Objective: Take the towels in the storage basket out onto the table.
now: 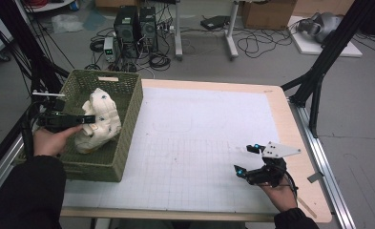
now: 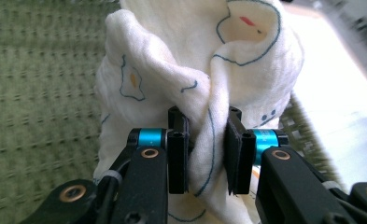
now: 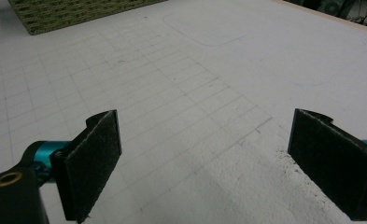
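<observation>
A cream cloth (image 1: 99, 119) with blue printed outlines stands bunched up inside the green woven basket (image 1: 130, 112) at the table's left. My left gripper (image 1: 88, 119) reaches into the basket from the left and is shut on a fold of the cloth (image 2: 204, 135); in the left gripper view the fold is pinched between both black pads (image 2: 178, 154). My right gripper (image 1: 247, 160) is held low over the white grid mat (image 1: 199, 138) near the front right. Its jaws stand wide open with nothing between them, and its pads (image 3: 95, 161) frame bare mat (image 3: 195, 102).
The basket's near wall (image 3: 78, 14) lies far off across the mat in the right gripper view. A wooden table edge (image 1: 290, 124) borders the mat on the right. Computers and cables (image 1: 137, 28) sit on the floor behind the table. Black frame struts (image 1: 318, 71) stand at the right.
</observation>
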Available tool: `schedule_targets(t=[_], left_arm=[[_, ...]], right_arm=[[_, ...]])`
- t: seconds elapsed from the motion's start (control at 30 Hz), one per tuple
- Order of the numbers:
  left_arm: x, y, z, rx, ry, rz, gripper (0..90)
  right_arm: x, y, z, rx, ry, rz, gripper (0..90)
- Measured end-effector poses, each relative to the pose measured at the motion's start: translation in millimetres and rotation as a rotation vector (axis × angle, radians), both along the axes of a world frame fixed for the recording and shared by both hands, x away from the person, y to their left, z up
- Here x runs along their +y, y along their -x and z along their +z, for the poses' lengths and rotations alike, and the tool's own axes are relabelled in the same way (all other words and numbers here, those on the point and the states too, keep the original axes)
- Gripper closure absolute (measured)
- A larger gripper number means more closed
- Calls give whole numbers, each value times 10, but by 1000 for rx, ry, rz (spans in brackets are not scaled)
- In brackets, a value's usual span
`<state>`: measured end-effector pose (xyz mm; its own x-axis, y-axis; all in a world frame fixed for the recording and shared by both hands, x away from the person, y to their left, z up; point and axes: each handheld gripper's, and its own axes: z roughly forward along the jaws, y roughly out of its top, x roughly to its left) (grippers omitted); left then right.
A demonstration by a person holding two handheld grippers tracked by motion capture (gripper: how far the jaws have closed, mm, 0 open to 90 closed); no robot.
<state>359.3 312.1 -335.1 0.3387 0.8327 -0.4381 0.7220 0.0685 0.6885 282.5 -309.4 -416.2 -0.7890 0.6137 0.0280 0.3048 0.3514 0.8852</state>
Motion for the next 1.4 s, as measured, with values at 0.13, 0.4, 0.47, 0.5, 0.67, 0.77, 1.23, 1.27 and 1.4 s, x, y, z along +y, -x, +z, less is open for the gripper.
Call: schedule_targets(t=[0.13,0.4,0.47,0.5,0.67,0.77,1.23,1.27,1.4], left_arm=[[29,8,27,-4,65,-2,739],[52,20,86,-7,162,-19,742],[66,26,101,-9,187,-21,742],[75,28,113,-7,192,-21,742],[111,47,170,-16,235,-18,743],[126,54,215,-26,262,-22,743],[81,24,451,-11,350,-102,746],[66,16,463,-8,353,-113,746],[-1,-13,508,-13,386,-136,748]], right_arm=[[-2,-3,0,-1,-1,-3,90],[-8,-7,0,-2,-1,-4,89],[-9,-7,0,-1,-3,-4,89],[-9,-8,0,-1,-3,-4,89],[-10,-9,-1,-1,-3,-3,90],[-8,-10,-3,3,-1,-3,90],[11,-21,-15,7,7,-1,89],[10,-23,-15,6,9,-1,90],[12,-22,-15,6,8,-1,89]])
